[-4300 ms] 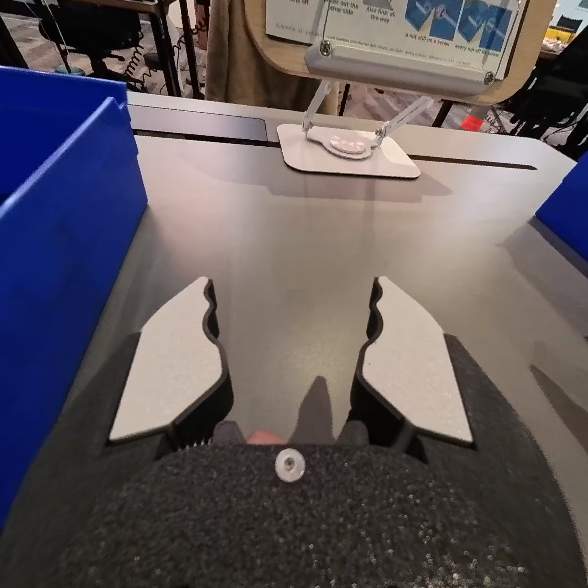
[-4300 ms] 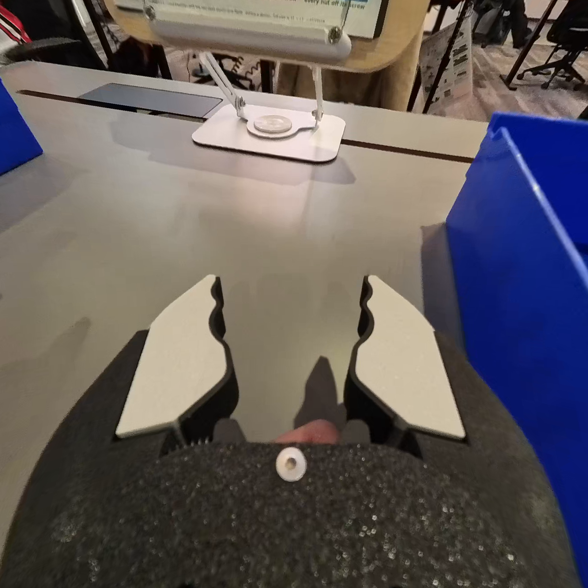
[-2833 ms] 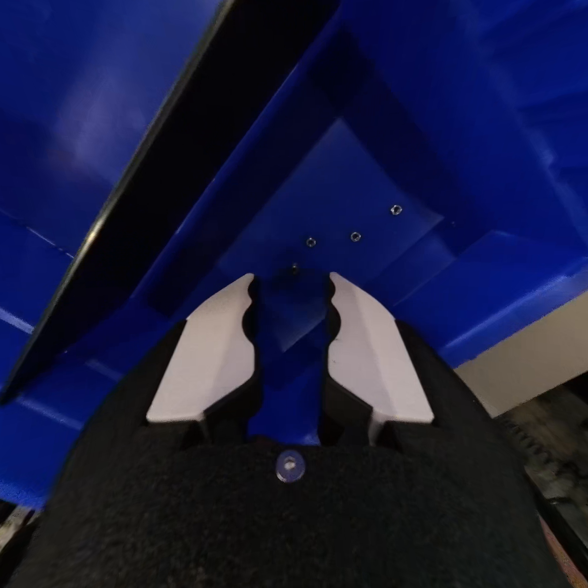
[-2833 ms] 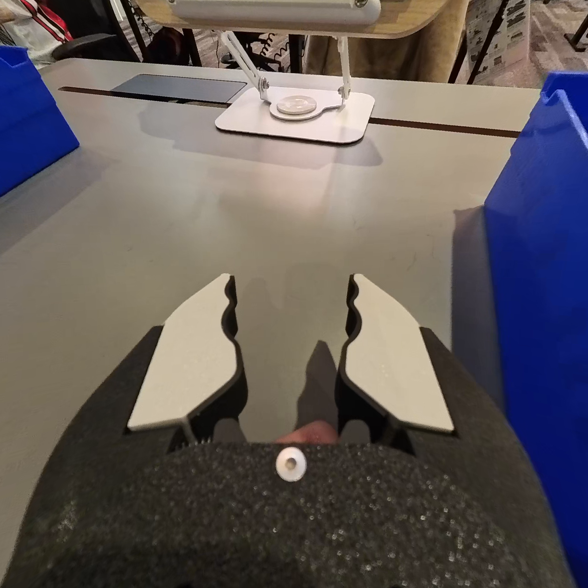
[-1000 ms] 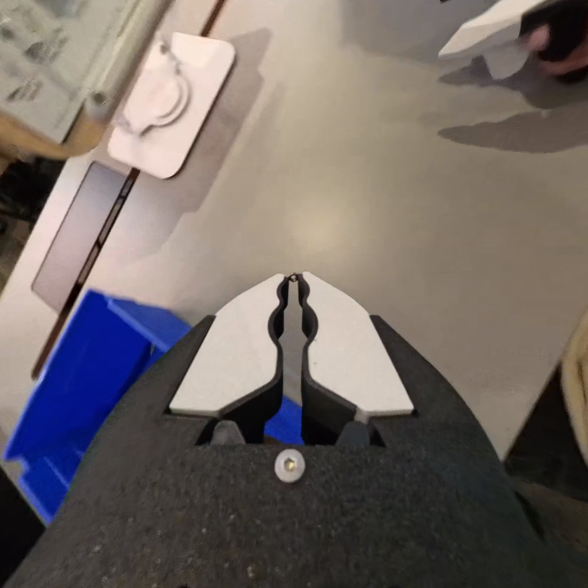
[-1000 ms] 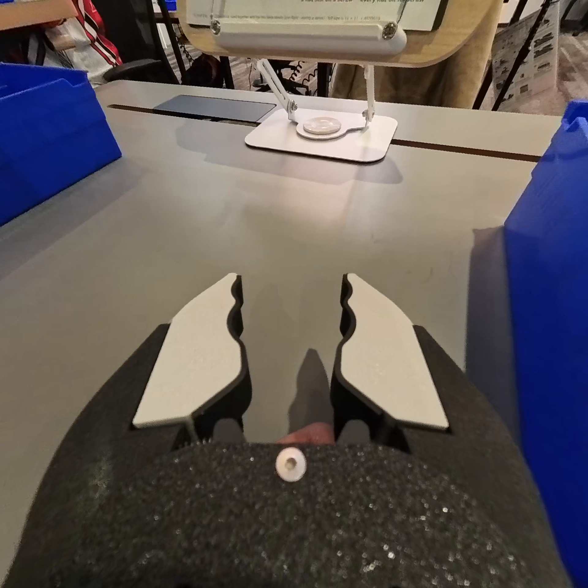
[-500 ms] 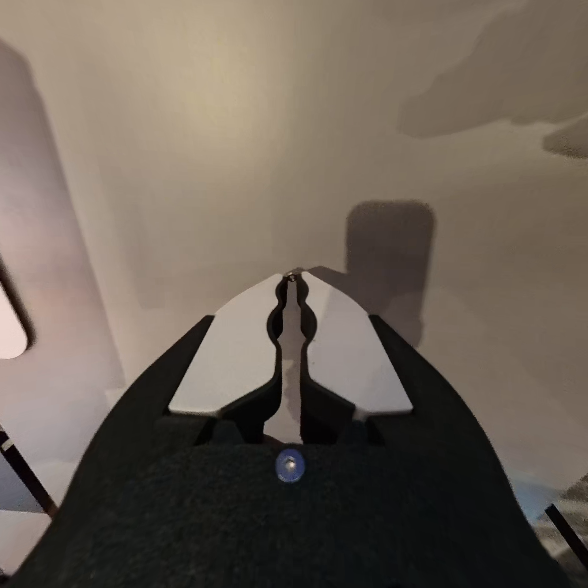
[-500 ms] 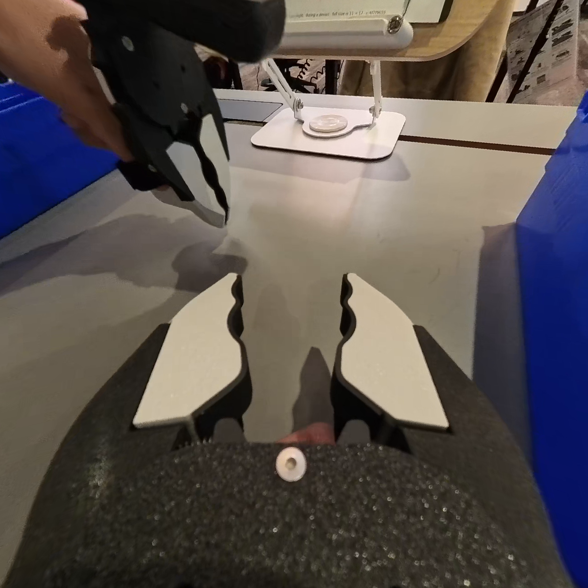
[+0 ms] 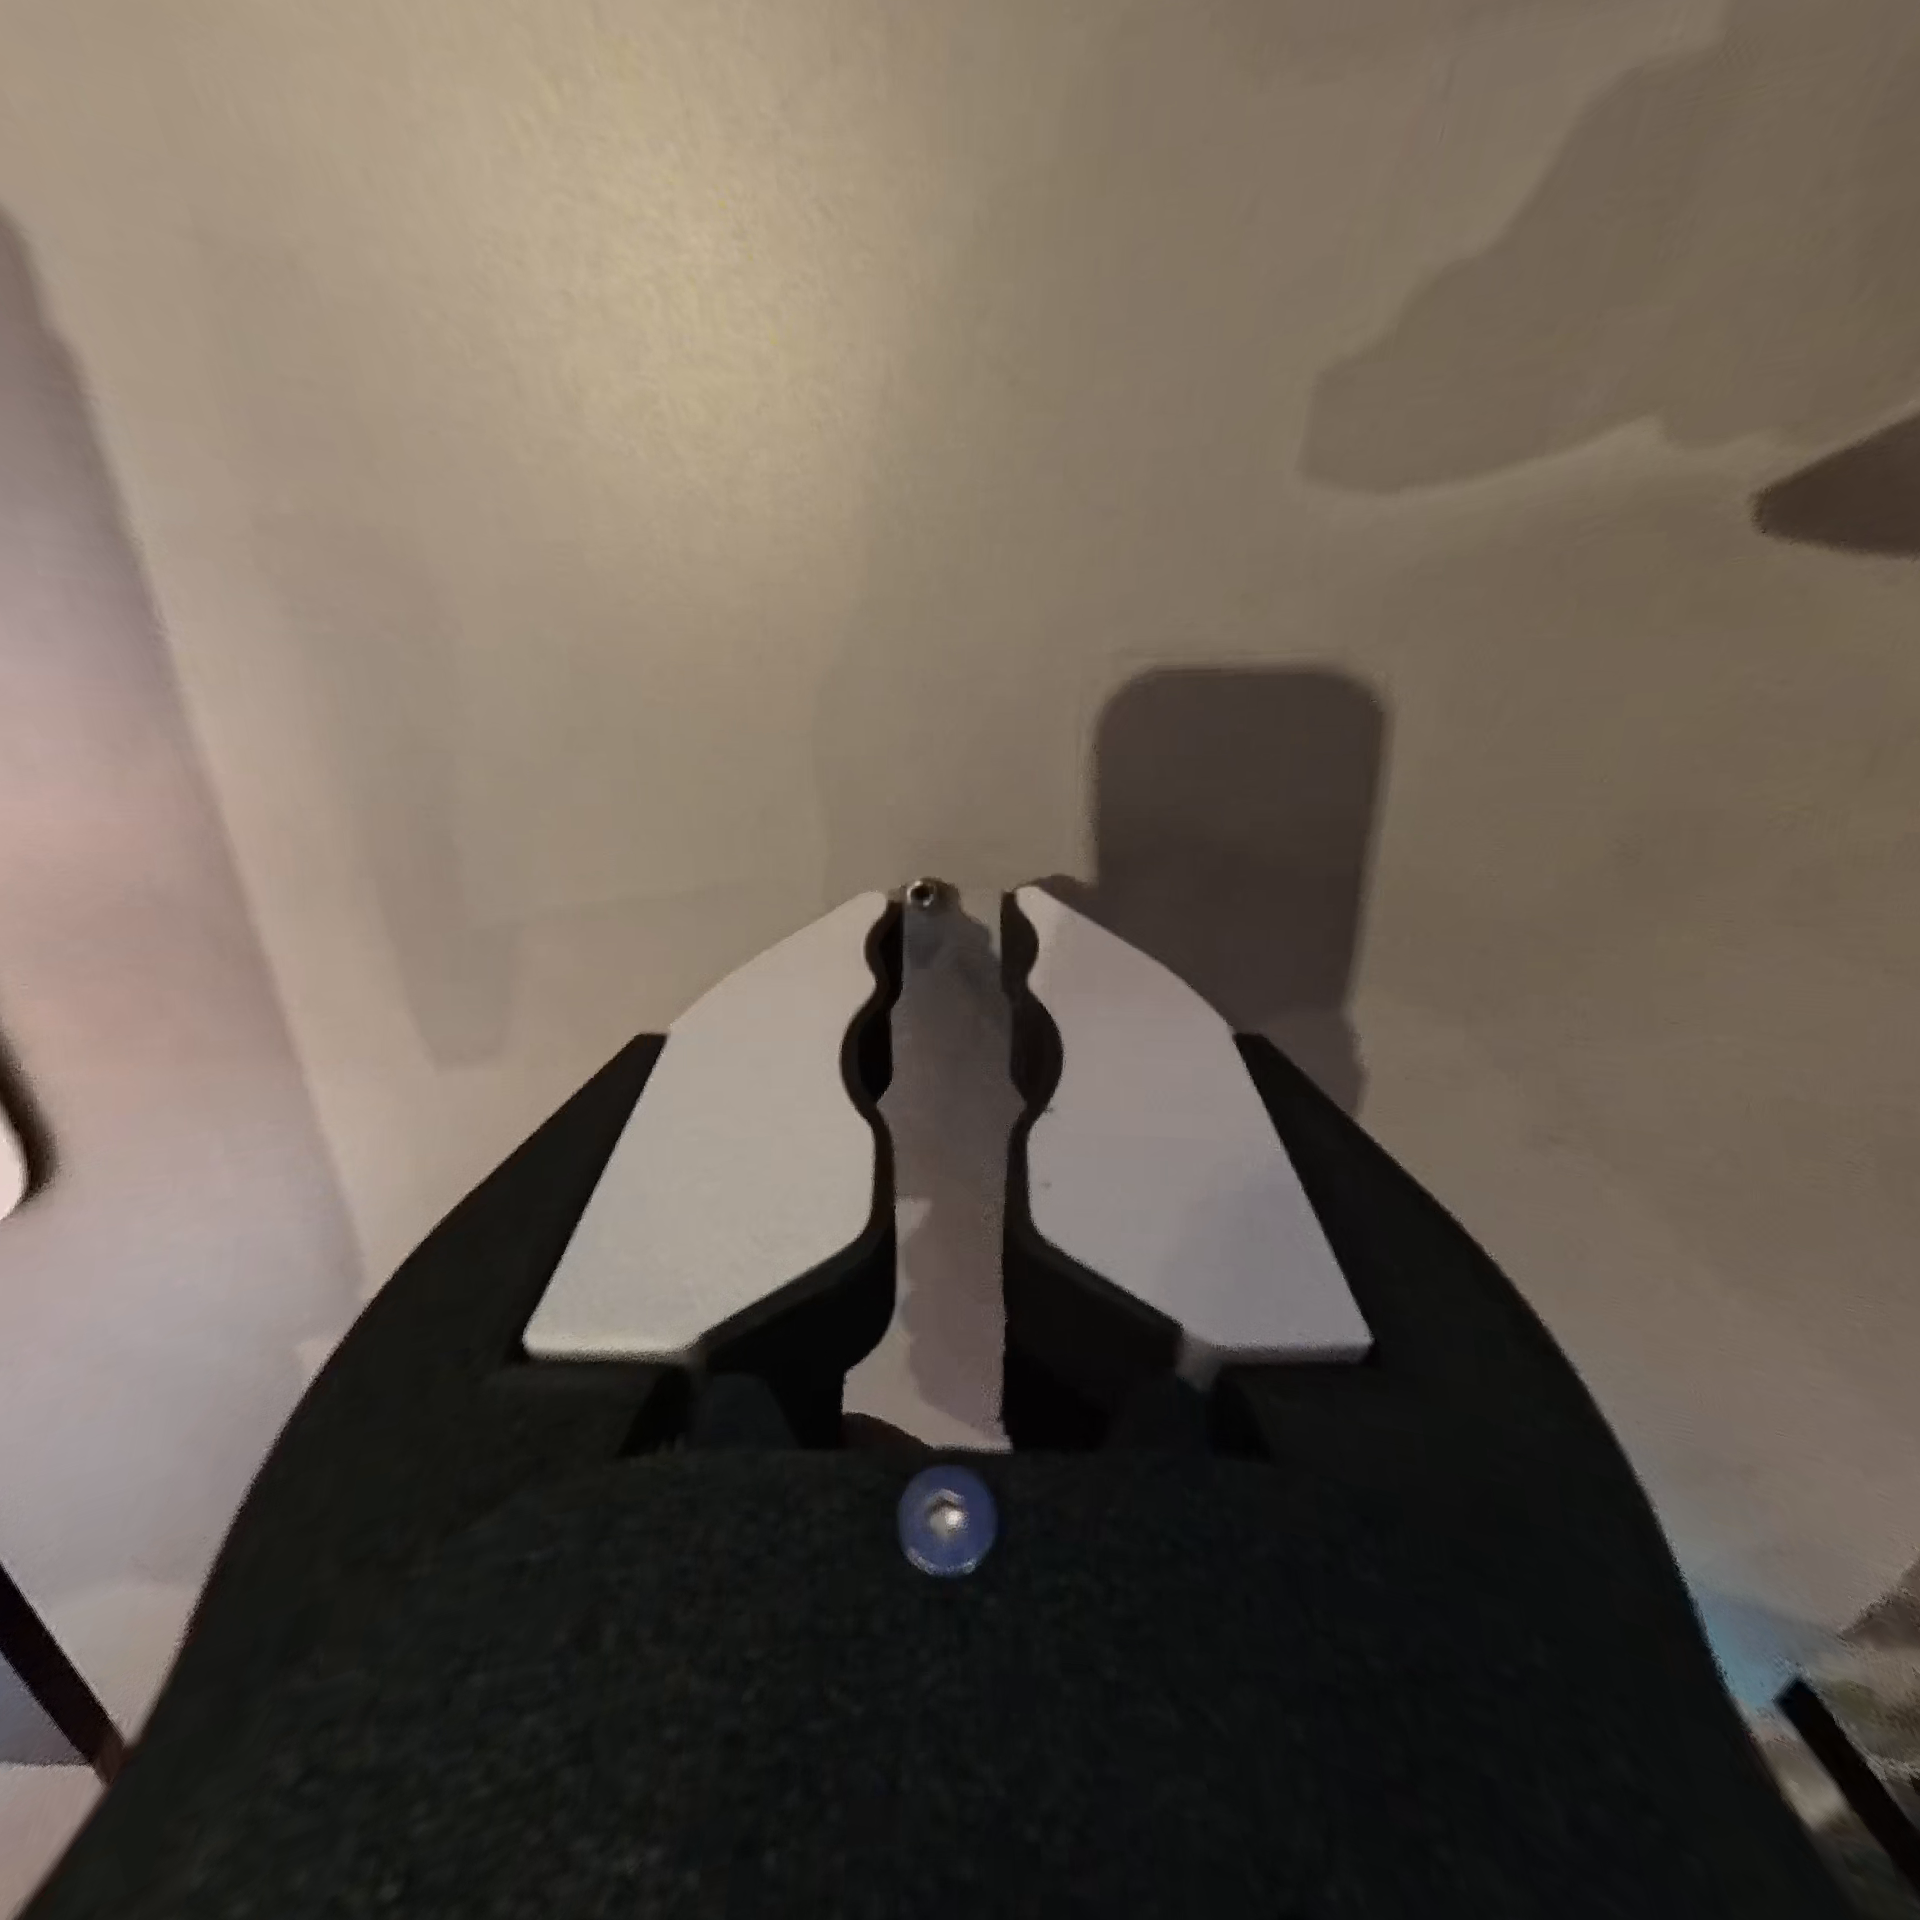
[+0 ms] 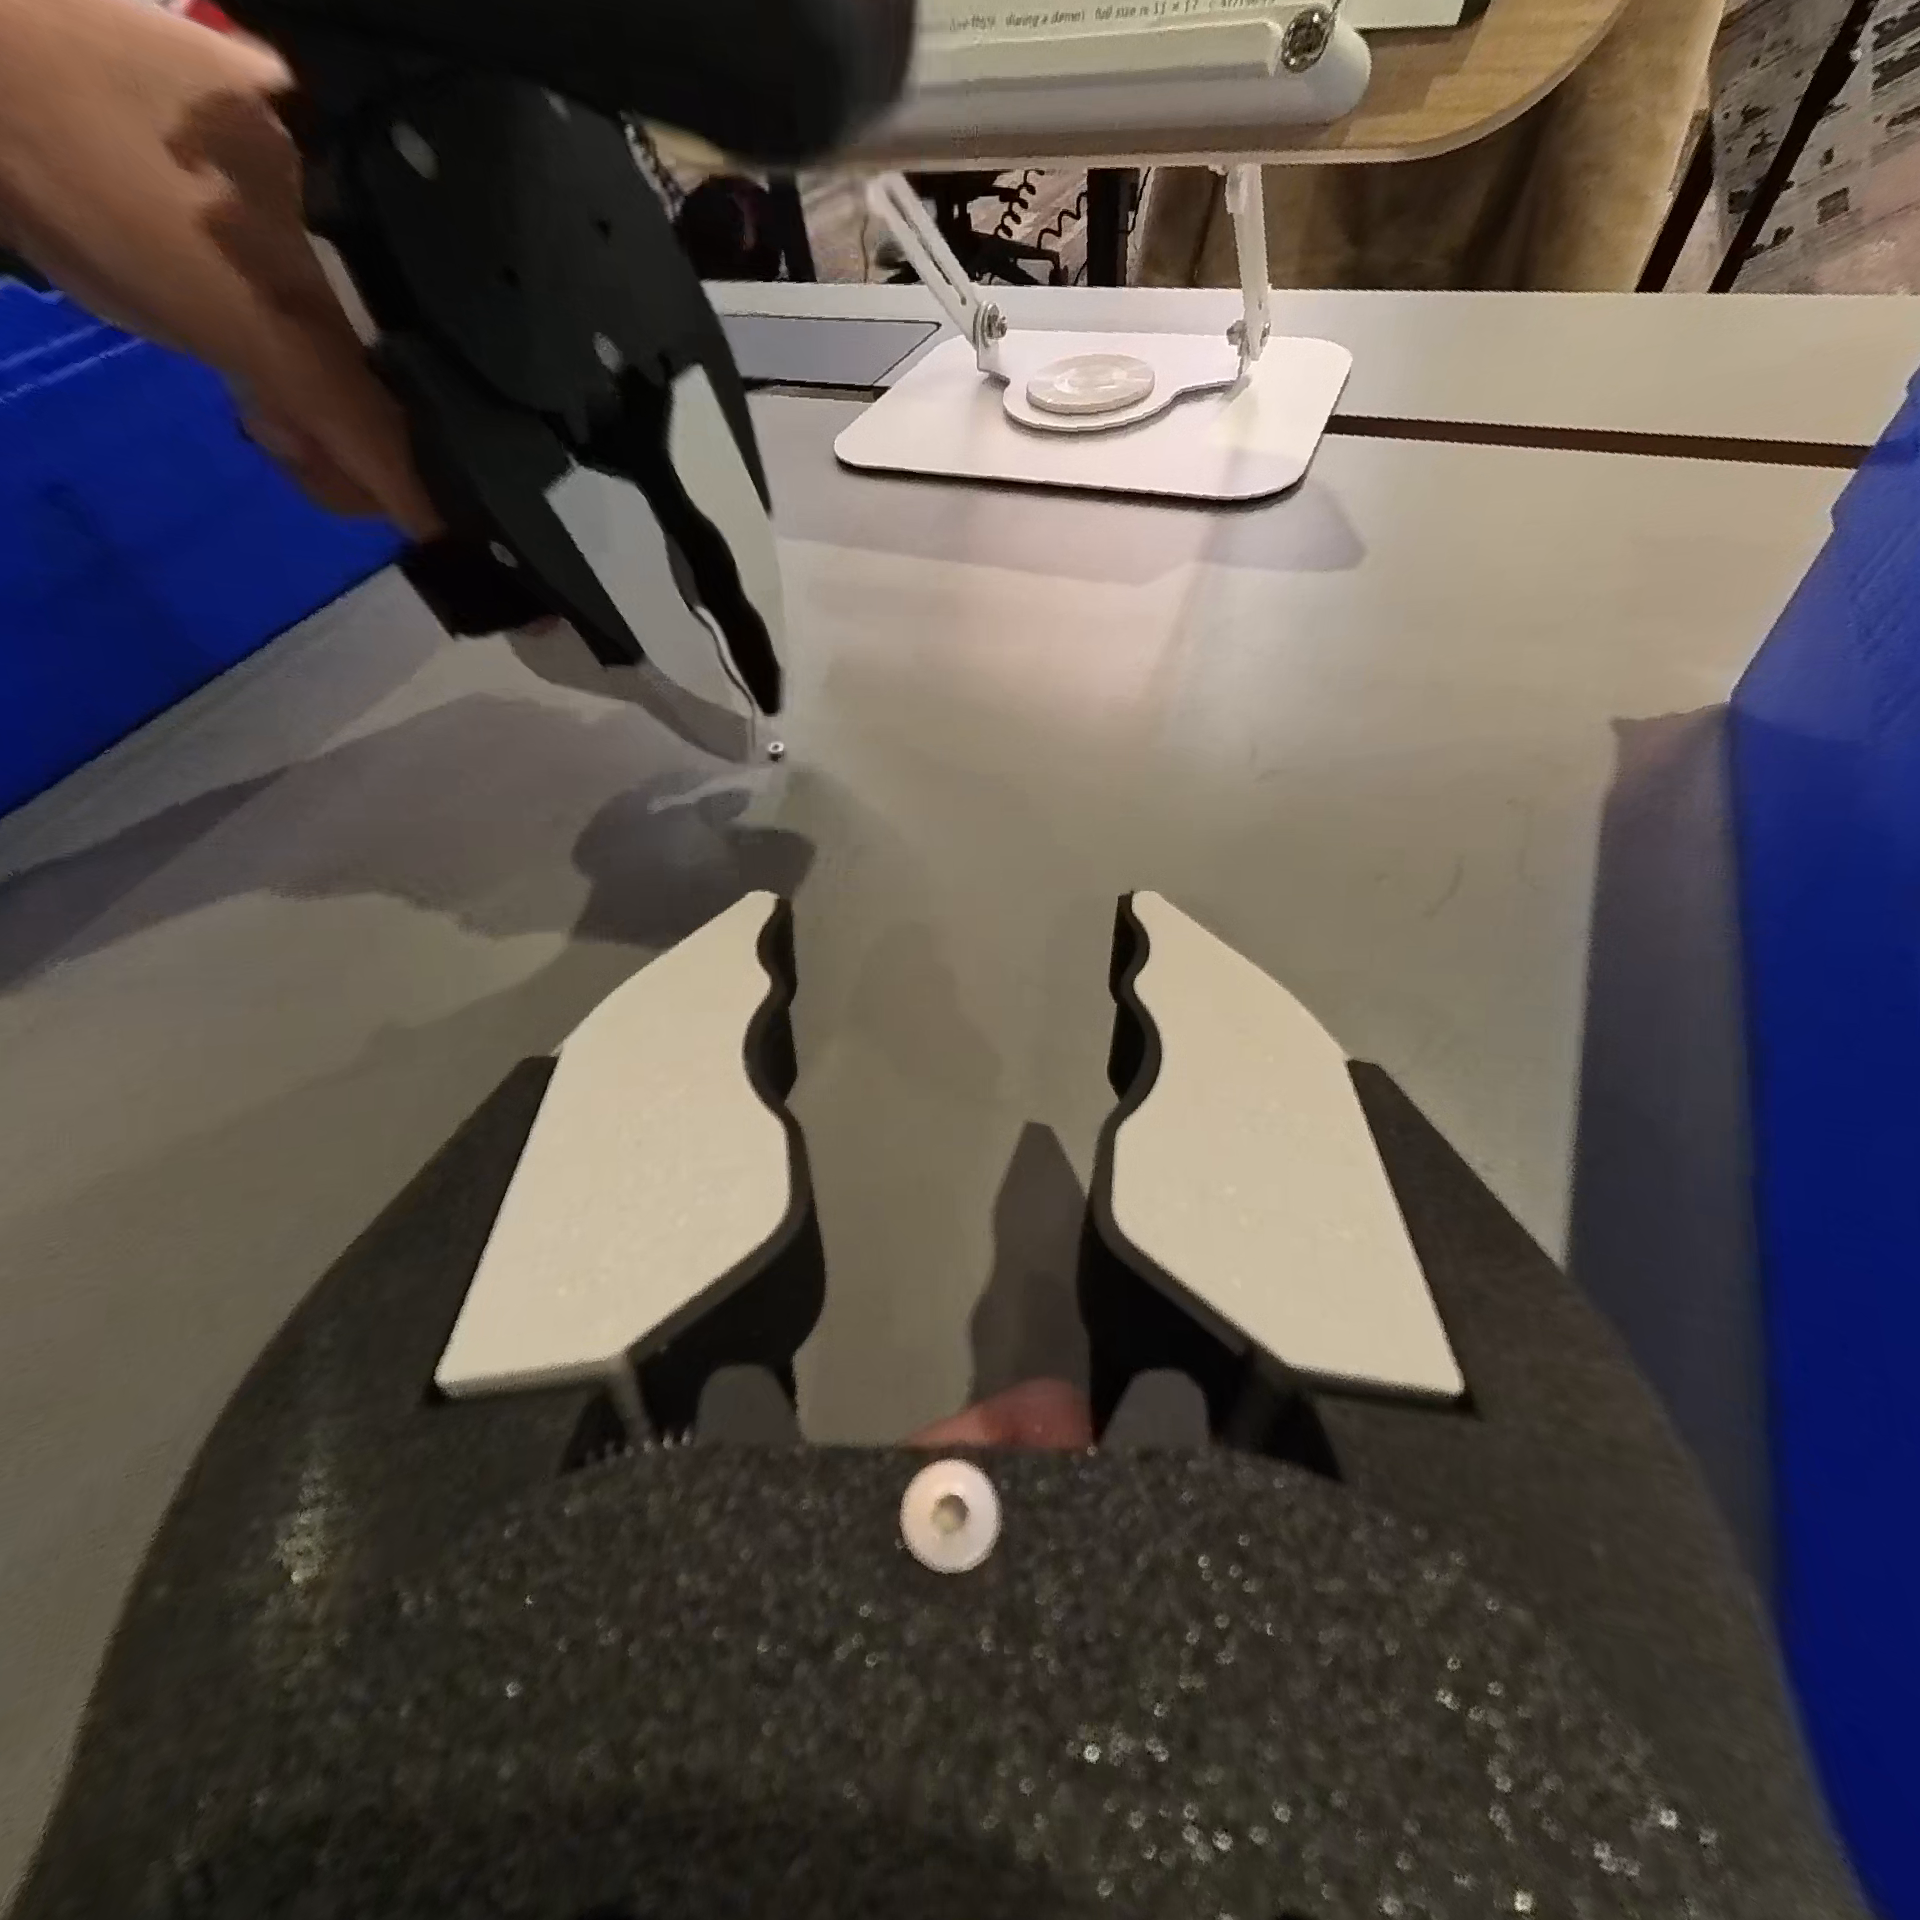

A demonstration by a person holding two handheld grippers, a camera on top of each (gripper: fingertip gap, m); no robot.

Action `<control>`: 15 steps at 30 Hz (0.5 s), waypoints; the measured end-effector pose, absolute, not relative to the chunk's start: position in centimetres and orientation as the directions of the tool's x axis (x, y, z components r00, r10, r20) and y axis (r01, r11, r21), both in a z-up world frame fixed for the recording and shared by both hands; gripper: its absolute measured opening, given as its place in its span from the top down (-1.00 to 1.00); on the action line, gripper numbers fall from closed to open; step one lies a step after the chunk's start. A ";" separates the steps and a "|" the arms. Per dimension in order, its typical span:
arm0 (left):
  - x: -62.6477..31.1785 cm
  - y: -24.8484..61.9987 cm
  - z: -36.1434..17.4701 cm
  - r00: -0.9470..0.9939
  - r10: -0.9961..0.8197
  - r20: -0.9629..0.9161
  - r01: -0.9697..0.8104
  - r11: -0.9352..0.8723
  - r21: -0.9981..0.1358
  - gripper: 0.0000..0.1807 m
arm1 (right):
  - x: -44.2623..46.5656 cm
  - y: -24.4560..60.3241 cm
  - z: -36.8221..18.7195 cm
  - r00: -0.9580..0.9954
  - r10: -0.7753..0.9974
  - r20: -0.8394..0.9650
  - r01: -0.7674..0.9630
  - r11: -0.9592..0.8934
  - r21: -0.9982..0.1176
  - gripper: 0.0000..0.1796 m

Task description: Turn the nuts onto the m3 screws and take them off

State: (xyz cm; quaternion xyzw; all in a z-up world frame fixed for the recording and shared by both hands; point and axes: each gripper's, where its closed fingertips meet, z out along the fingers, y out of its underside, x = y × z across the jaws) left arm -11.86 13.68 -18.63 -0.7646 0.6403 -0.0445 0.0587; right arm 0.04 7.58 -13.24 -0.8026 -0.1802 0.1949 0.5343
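A small metal nut [image 9: 921, 894] lies at the tip of my left gripper's left finger, on the grey table [image 9: 935, 416]. My left gripper [image 9: 948, 896] points down at the table with its jaws a narrow gap apart, no longer pinching the nut. In the right wrist view the left gripper [image 10: 758, 717] hangs tip-down over the nut [image 10: 771, 746], which rests on the table [image 10: 1143, 727]. My right gripper [image 10: 951, 904] is open and empty, low over the table, a short way in front of the nut. No screw is in view.
A blue bin [image 10: 156, 499] stands at the left and another blue bin [image 10: 1818, 935] close on the right. A white stand base [image 10: 1101, 416] holding a board sits at the back. A person's hand [image 10: 208, 260] holds the left gripper.
My left gripper took a nut from the left blue bin, carried it over the table and lowered it. Its jaws have now parted, leaving the nut on the table. The right gripper has stayed put.
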 end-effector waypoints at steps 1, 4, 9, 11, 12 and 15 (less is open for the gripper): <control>-11.8 13.7 -17.6 0.199 -0.980 -0.021 -0.963 -0.192 -0.190 0.79 | 0.0 7.6 -13.2 0.859 0.498 -0.120 0.081 -0.364 -0.928 0.35; -12.5 13.5 -12.8 0.334 -0.936 -0.109 -0.878 -0.267 -0.398 0.59 | 0.0 7.5 -13.2 0.857 0.501 -0.118 0.083 -0.361 -0.929 0.35; -19.5 10.6 -3.2 0.741 -0.645 -0.186 -0.476 -0.309 -0.823 0.45 | -0.2 7.4 -13.2 0.855 0.508 -0.100 0.102 -0.354 -0.930 0.36; -24.5 7.7 -1.6 0.884 -0.443 -0.147 -0.299 -0.297 -0.907 0.48 | -0.2 7.4 -13.2 0.856 0.508 -0.092 0.108 -0.350 -0.930 0.36; -26.8 5.9 -1.4 0.934 -0.338 -0.113 -0.216 -0.283 -0.935 0.47 | -0.3 7.4 -13.2 0.856 0.510 -0.088 0.111 -0.348 -0.931 0.35; -31.7 0.2 -2.9 0.993 -0.107 0.049 0.024 -0.222 -0.975 0.52 | -0.3 7.3 -13.1 0.855 0.512 -0.083 0.112 -0.338 -0.935 0.35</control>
